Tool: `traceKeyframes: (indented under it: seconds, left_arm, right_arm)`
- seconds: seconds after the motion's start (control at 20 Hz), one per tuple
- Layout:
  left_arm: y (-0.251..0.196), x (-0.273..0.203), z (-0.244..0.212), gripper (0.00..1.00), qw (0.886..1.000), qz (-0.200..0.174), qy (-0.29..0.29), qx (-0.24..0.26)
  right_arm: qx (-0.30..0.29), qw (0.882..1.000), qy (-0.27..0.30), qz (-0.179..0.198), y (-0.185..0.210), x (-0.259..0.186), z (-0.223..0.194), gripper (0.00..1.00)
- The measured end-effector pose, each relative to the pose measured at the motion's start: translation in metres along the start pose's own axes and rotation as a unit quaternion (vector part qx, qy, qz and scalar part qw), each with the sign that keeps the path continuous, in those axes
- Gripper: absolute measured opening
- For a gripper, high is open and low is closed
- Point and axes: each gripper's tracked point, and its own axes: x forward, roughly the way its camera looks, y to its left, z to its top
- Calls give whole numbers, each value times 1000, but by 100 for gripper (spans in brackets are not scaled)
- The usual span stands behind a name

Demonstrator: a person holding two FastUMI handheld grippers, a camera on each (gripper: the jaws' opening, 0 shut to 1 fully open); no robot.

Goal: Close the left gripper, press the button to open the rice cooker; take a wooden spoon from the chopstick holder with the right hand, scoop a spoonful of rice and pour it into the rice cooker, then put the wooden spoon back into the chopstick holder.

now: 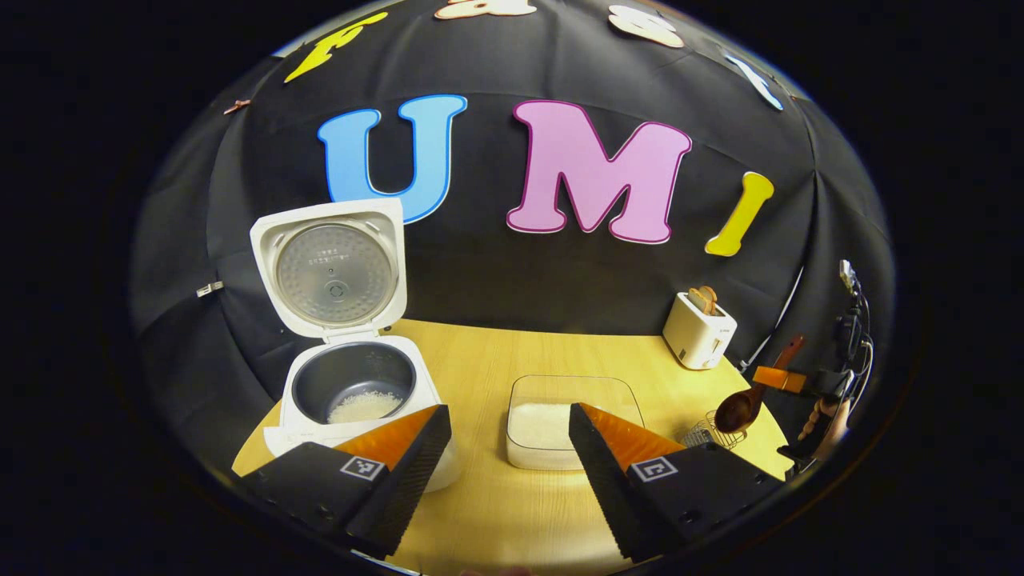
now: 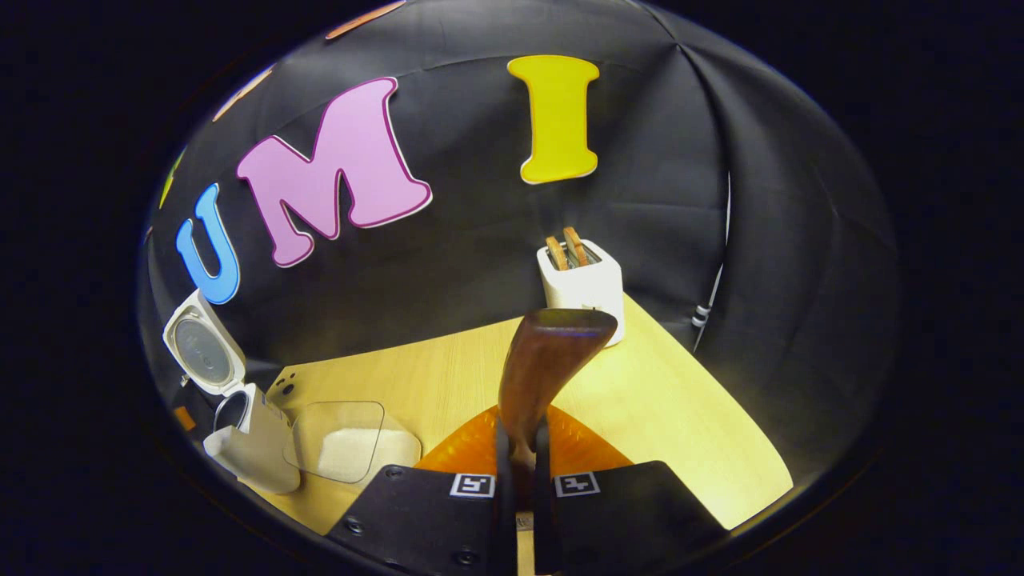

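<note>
Right gripper (image 2: pixel 520 448) is clamping the wooden spoon (image 2: pixel 544 360); left gripper (image 1: pixel 508 456) is hanging apart.
Spoon is hovering above the far-right holder (image 1: pixel 712 432); keeping the bowl end pointing down should help it slide in.

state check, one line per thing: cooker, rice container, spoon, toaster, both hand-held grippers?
rice cooker: lid up, some rice in the pot
rice container: uncovered, rice inside
wooden spoon: clamped by its handle
toaster: slices sticking up
left hand-held gripper: open, holding nothing
right hand-held gripper: shut on the spoon
</note>
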Motion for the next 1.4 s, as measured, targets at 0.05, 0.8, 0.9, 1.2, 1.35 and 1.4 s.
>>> traceKeyframes:
  seconds: [0.05, 0.8, 0.9, 1.2, 1.35, 1.4]
  left_arm:
    - [-3, -1, 4, 96, 1000, 0, -4, 2]
    - [34, -38, 25, 96, 998, 53, -37, 0]
    - [53, -38, 37, 95, 996, 67, -54, -6]
    - [129, -30, 87, 95, 990, 103, -92, -19]
    - [169, -26, 127, 96, 987, 103, -120, -37]
    - [185, -24, 140, 96, 985, 105, -128, -43]
  right_arm:
    - [2, 1000, 4, -1, -3, 1, -8, 12]
    - [31, 998, 44, -27, -23, 9, -44, 70]
    - [41, 998, 43, -27, -20, 2, -37, 69]
    - [34, 997, 12, -70, -20, -54, -18, 98]
    - [29, 996, -9, -89, -12, -84, -10, 98]
    - [19, 995, -14, -96, -8, -92, -9, 98]
